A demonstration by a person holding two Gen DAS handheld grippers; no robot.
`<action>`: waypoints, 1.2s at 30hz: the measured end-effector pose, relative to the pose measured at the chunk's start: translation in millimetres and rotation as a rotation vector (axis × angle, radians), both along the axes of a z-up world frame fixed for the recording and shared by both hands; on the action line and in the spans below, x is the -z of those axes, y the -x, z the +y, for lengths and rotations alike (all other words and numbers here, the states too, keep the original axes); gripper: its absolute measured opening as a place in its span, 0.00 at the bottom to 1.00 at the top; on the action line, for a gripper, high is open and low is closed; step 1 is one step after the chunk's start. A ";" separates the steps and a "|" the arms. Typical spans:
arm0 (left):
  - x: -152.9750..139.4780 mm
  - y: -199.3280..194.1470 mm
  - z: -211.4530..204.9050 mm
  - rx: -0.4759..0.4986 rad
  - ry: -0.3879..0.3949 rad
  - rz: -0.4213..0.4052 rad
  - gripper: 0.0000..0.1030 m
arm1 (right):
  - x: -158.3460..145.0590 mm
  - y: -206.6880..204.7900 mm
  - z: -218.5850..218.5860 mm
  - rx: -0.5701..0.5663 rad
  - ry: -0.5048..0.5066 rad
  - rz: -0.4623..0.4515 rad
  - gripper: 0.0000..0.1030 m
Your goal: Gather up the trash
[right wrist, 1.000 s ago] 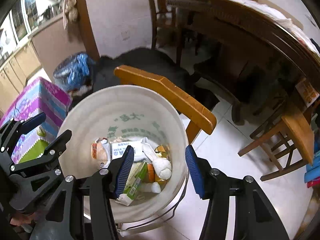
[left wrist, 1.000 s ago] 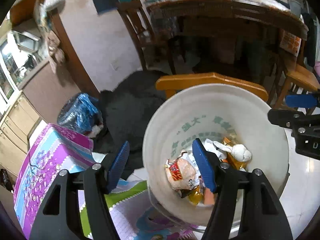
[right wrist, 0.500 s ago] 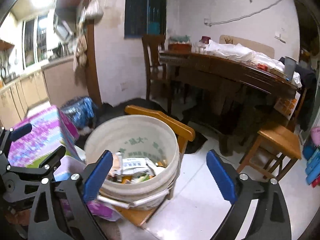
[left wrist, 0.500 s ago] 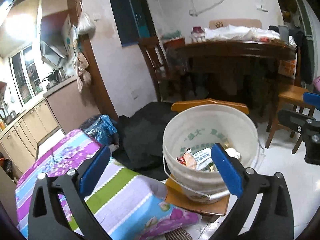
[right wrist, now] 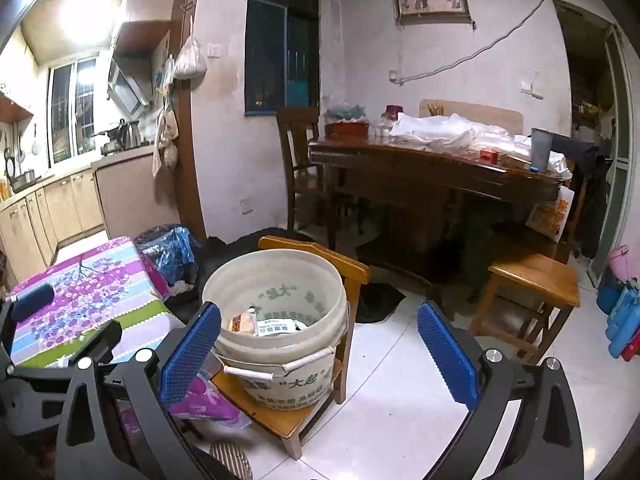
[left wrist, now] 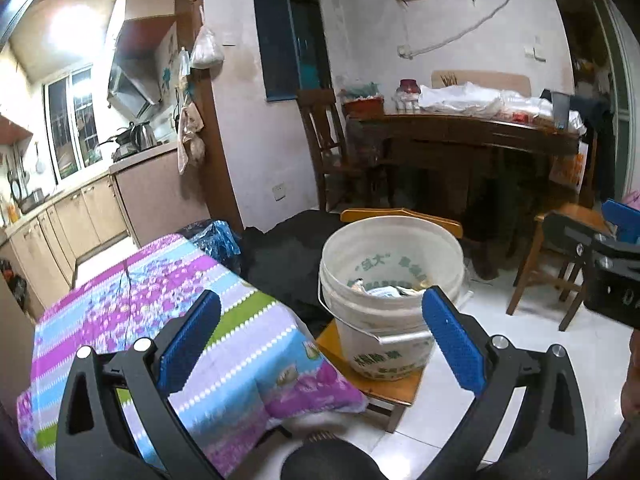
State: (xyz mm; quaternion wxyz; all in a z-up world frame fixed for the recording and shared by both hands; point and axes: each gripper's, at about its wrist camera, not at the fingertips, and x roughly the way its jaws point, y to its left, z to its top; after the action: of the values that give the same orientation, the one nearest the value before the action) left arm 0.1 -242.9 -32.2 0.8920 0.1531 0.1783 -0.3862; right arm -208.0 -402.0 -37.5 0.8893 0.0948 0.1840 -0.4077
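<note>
While both grippers hang back from it, the round white plastic bucket with green lettering (left wrist: 390,280) stands upright on a small low wooden chair (right wrist: 280,412), its wire handle folded down against the front wall. Inside lies a low heap of trash (right wrist: 268,324): crumpled wrappers, a white printed packet and an orange-toned bag, filling only the bottom. The left gripper (left wrist: 320,340) has just been opening; its blue-padded jaws now stand wide apart with nothing between them. The right gripper (right wrist: 318,354) has likewise just been opening and is empty, jaws spread. A table under a purple, blue and green floral cloth (left wrist: 160,320) sits just beside the bucket. Behind it, a blue plastic bag (right wrist: 172,252) rests on the floor, contents unclear.
</note>
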 end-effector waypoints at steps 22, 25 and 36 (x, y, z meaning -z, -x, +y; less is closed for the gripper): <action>-11.9 78.5 72.6 -0.103 0.133 -0.024 0.94 | -24.6 72.6 48.6 -0.077 -0.026 -0.098 0.95; -9.8 76.1 73.2 -0.110 0.134 -0.016 0.94 | -24.6 73.9 45.0 -0.076 -0.031 -0.091 0.95; -2.6 70.8 72.2 -0.132 0.133 0.019 0.94 | -21.8 68.3 31.7 -0.072 -0.057 -0.082 0.95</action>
State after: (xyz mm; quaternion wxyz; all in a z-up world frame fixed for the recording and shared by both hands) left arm -70.7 -170.7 -29.6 0.9219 0.0780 0.1704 -0.3390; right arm -276.3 -370.3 -15.7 0.9072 0.1298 0.1624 -0.3657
